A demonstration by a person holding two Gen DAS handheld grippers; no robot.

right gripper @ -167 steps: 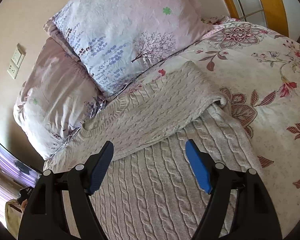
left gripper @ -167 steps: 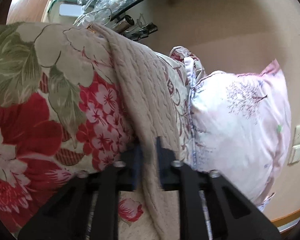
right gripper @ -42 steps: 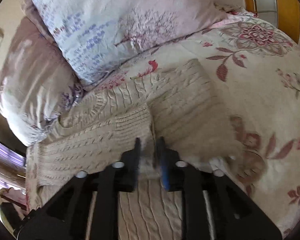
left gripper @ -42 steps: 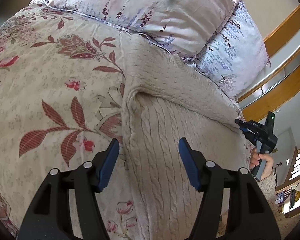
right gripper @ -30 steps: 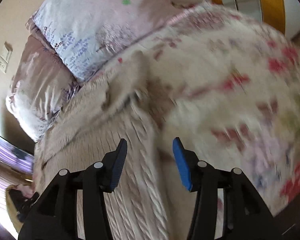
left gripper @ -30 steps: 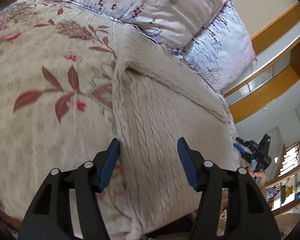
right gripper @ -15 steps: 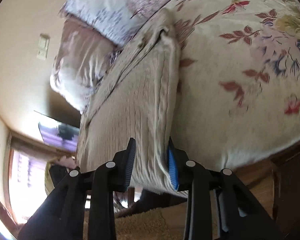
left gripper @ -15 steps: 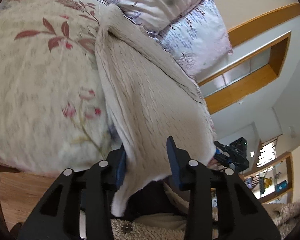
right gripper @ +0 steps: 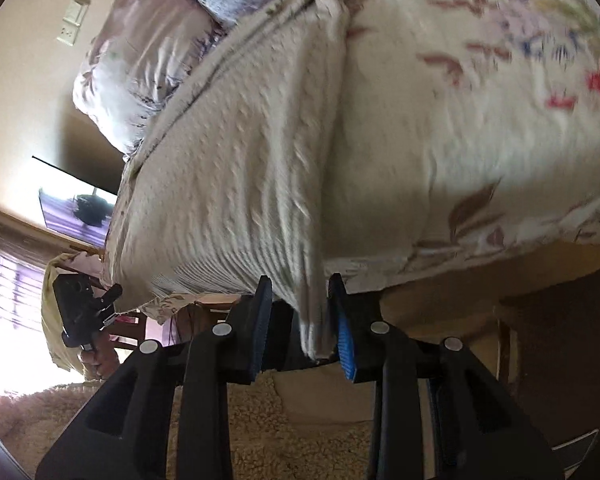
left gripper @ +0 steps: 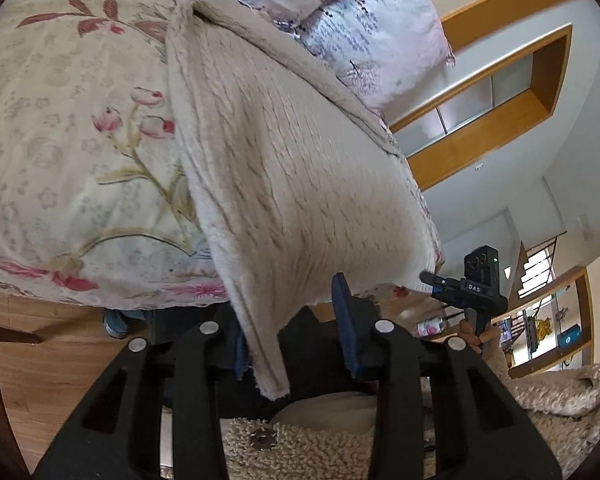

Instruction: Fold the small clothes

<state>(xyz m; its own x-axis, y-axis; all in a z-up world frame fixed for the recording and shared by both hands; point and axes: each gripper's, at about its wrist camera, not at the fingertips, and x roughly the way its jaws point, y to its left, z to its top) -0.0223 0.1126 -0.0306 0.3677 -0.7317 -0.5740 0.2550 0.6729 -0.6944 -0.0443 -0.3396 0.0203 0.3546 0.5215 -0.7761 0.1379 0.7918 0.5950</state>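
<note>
Both tools dropped from mid-bed to the sweater's hem since earlier; jaws just narrowed. Left tool (left gripper: 292,328) and right tool (right gripper: 300,320) each hold a hem corner of the cable-knit sweater (left gripper: 292,168), pads pinching loosely. Sweater lies on floral bedspread (left gripper: 68,128), pillows (left gripper: 364,28) beyond.

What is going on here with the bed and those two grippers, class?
A person is folding a cream cable-knit sweater laid on a floral bedspread. The left gripper and right gripper have just been closing, each on a bottom corner of the sweater's hem at the bed's edge. The sleeves are already folded in; the hem is not yet lifted over.
</note>
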